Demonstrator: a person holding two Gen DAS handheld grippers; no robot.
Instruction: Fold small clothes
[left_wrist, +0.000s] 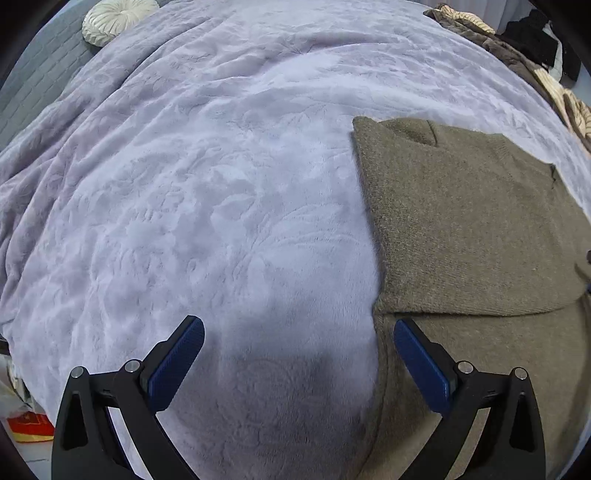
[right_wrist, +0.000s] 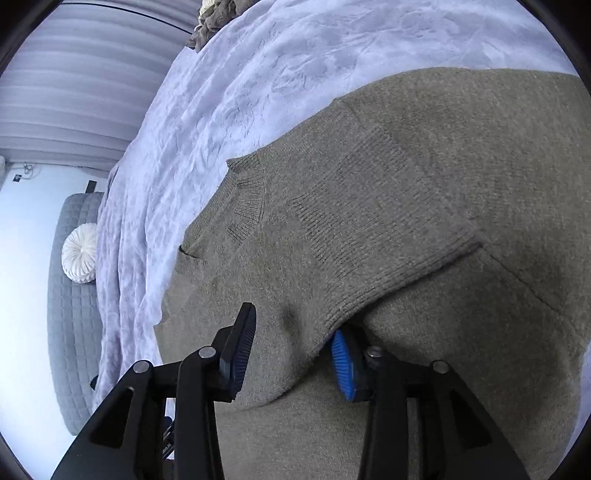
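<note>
Olive knit sweater (left_wrist: 469, 221) lies partly folded on lavender blanket (left_wrist: 207, 192), my landmark. My left gripper (left_wrist: 299, 354) hovers over blanket at sweater's near-left edge, jaws spread wide, holding nothing. My right gripper (right_wrist: 293, 354) sits at folded flap of sweater (right_wrist: 369, 206); jaws partly apart with flap edge between, grip uncertain. Cream round cushion (left_wrist: 114, 18) beyond blanket's far-left corner.

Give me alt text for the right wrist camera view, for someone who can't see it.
An open right gripper straddles a folded flap of an olive-brown knitted sweater; one blue-padded finger sits on top, the other is tucked under the fold. The sweater lies on a lavender plush blanket, with a round cream pleated cushion on grey quilted bedding beyond.
</note>
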